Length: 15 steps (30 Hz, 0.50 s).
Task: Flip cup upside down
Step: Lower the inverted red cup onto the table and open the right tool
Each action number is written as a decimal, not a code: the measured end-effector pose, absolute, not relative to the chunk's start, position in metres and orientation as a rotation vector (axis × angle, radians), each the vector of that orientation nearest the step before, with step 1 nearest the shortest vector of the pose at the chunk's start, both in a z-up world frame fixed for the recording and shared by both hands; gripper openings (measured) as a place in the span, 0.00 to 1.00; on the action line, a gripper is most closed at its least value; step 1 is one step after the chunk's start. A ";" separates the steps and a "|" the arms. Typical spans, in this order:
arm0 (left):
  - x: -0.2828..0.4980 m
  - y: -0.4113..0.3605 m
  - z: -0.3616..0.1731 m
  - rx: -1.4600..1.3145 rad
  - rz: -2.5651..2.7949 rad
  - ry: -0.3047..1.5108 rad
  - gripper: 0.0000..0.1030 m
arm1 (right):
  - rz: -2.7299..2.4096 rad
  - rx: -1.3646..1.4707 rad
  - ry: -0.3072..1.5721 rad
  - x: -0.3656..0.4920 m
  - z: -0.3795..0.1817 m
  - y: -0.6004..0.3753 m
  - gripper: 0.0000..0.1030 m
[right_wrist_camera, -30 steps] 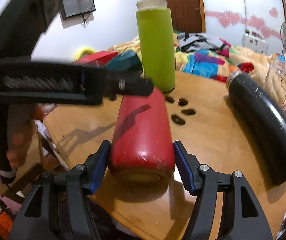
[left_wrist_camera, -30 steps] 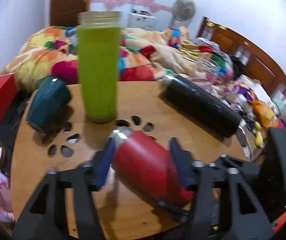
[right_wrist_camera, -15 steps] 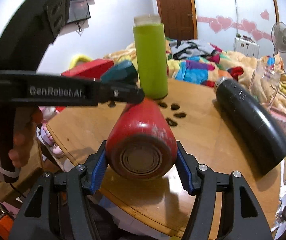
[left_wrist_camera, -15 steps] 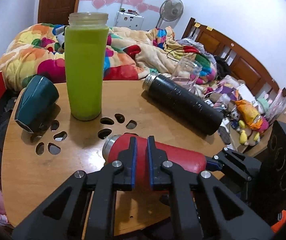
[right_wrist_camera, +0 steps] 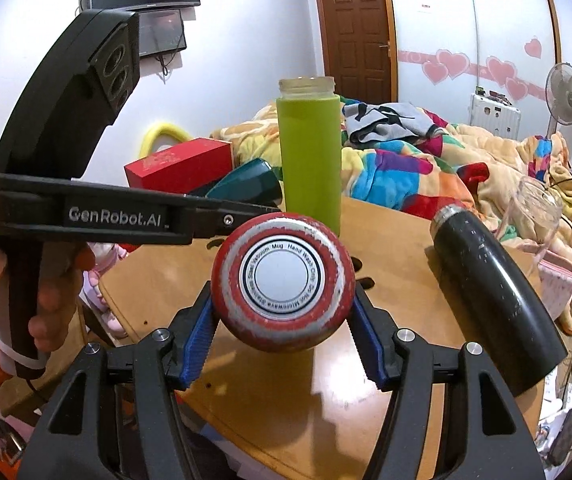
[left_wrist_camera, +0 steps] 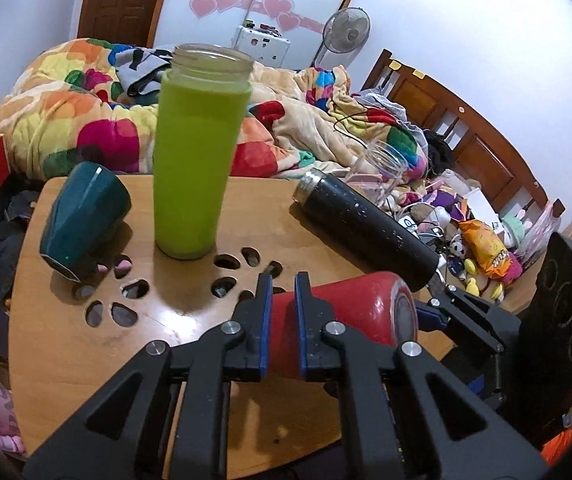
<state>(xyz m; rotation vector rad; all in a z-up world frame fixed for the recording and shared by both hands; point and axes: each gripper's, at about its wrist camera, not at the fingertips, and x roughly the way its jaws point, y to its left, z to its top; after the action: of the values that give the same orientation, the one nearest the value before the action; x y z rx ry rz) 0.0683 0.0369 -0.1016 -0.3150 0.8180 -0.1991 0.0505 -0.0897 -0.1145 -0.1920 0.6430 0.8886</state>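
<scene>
my right gripper (right_wrist_camera: pixel 279 344) clamps red mug (right_wrist_camera: pixel 281 280) near base; left gripper (left_wrist_camera: pixel 282 320) nearly closed, empty. tip base up w/ slow wrist roll.

Bright, even indoor light; sharp centres, dark fisheye-warped corners.

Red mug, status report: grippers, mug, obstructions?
Right gripper shut on red mug, base toward camera. Left gripper nearly shut, holding nothing, above the mug. Green bottle and black flask nearby.
</scene>
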 end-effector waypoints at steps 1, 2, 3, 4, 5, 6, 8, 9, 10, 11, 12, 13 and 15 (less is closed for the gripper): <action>0.069 0.039 -0.102 -0.314 -0.195 0.817 0.08 | 0.889 -0.192 0.644 0.052 -0.113 -0.087 0.57; 0.069 0.041 -0.102 -0.316 -0.190 0.816 0.08 | 0.888 -0.194 0.646 0.054 -0.113 -0.085 0.57; 0.070 0.044 -0.103 -0.319 -0.186 0.816 0.08 | 0.886 -0.196 0.647 0.056 -0.112 -0.081 0.57; 0.071 0.048 -0.104 -0.324 -0.182 0.818 0.08 | 0.885 -0.198 0.648 0.056 -0.111 -0.079 0.57; 0.072 0.052 -0.105 -0.332 -0.179 0.820 0.08 | 0.883 -0.201 0.648 0.057 -0.110 -0.076 0.57; 0.073 0.055 -0.106 -0.339 -0.178 0.821 0.08 | 0.881 -0.204 0.648 0.058 -0.109 -0.073 0.57; 0.076 0.061 -0.108 -0.351 -0.177 0.825 0.08 | 0.877 -0.207 0.652 0.061 -0.108 -0.068 0.57; 0.077 0.063 -0.109 -0.353 -0.175 0.828 0.08 | 0.876 -0.205 0.656 0.063 -0.107 -0.066 0.57; 0.077 0.064 -0.109 -0.353 -0.173 0.829 0.08 | 0.875 -0.204 0.660 0.065 -0.107 -0.063 0.57; 0.078 0.066 -0.110 -0.352 -0.170 0.829 0.08 | 0.873 -0.205 0.663 0.067 -0.107 -0.061 0.57; 0.078 0.067 -0.110 -0.351 -0.167 0.829 0.08 | 0.873 -0.205 0.667 0.069 -0.107 -0.059 0.57; 0.079 0.068 -0.111 -0.349 -0.164 0.831 0.08 | 0.871 -0.208 0.668 0.070 -0.107 -0.057 0.57; 0.079 0.070 -0.112 -0.347 -0.161 0.835 0.08 | 0.868 -0.209 0.672 0.073 -0.106 -0.053 0.57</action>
<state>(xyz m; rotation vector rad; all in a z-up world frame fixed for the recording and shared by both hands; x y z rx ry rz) 0.0793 0.0699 -0.1117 -0.3473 0.8347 -0.1607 0.0728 -0.0535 -0.1064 -0.2094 0.6716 0.8685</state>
